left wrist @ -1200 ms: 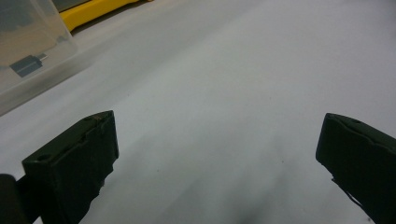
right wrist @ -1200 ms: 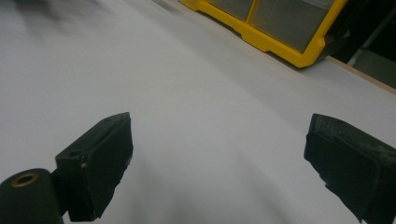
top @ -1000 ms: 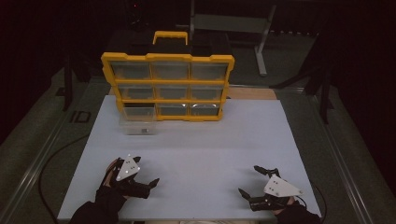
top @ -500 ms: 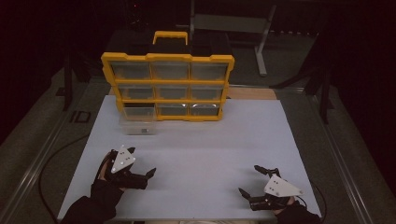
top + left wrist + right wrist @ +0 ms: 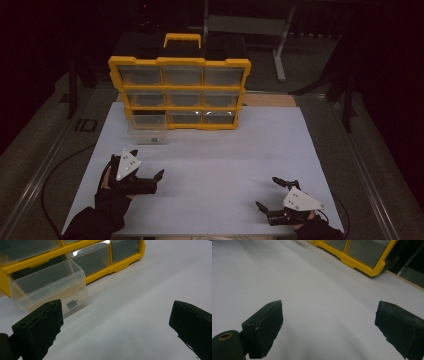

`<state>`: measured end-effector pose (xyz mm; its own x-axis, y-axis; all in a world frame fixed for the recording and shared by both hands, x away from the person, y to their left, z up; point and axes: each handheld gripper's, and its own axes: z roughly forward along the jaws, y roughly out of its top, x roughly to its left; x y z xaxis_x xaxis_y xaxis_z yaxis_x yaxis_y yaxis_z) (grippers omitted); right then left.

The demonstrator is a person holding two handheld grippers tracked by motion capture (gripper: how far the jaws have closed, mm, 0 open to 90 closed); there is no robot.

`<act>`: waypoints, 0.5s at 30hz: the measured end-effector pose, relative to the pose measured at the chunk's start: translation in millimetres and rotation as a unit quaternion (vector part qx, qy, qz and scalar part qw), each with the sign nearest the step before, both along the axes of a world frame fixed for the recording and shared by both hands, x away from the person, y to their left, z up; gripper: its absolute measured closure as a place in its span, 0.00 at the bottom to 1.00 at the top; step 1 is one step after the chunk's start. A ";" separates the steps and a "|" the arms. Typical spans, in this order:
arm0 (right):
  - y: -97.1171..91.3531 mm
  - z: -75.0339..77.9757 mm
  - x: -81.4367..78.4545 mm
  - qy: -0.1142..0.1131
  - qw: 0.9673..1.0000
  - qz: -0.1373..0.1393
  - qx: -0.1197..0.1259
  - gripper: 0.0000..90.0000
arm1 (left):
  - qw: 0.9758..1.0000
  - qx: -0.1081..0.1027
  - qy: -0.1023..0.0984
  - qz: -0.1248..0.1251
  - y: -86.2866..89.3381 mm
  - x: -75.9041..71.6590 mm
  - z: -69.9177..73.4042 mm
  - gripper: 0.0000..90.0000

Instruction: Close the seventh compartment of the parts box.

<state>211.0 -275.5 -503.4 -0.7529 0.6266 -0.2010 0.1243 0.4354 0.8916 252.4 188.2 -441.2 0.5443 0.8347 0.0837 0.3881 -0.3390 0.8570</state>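
Note:
A yellow organiser [image 5: 180, 92] with nine clear drawers stands upright at the back of the white table [image 5: 225, 150]. Its bottom-left drawer [image 5: 148, 129] is pulled out onto the table, and a small grey part [image 5: 72, 304] lies inside it. My left gripper [image 5: 146, 163] hovers open in front of that drawer, a short way off, with nothing between its jaws. In the left gripper view the drawer [image 5: 50, 287] sits ahead and to the left. My right gripper [image 5: 266, 192] rests open and holds nothing near the table's front right, with the organiser's corner [image 5: 359, 263] far ahead.
A black cable [image 5: 60, 165] trails off the table's left side. Metal rails run along both sides of the table, and a grey stand [image 5: 280, 45] is behind the organiser. White tabletop lies between the two grippers.
My left gripper has moved forward, away from the person and closer to the pulled-out drawer. The right gripper has stayed where it was.

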 end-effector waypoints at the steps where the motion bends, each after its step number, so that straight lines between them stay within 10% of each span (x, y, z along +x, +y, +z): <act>1: 0.1 0.0 0.0 0.000 1.000 0.000 0.000 0.09 | 1.000 -0.001 0.001 0.005 -1.1 0.0 -1.0 0.00; 15: 0.2 -0.5 0.1 0.002 1.000 0.000 0.002 0.09 | 0.999 -0.014 0.024 0.029 -6.2 10.0 -27.1 0.00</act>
<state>211.1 -275.3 -503.9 -0.7542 0.6266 -0.1961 0.1274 0.4327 0.8925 262.4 182.0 -468.3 0.4983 0.8663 0.0355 0.4472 -0.2918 0.8455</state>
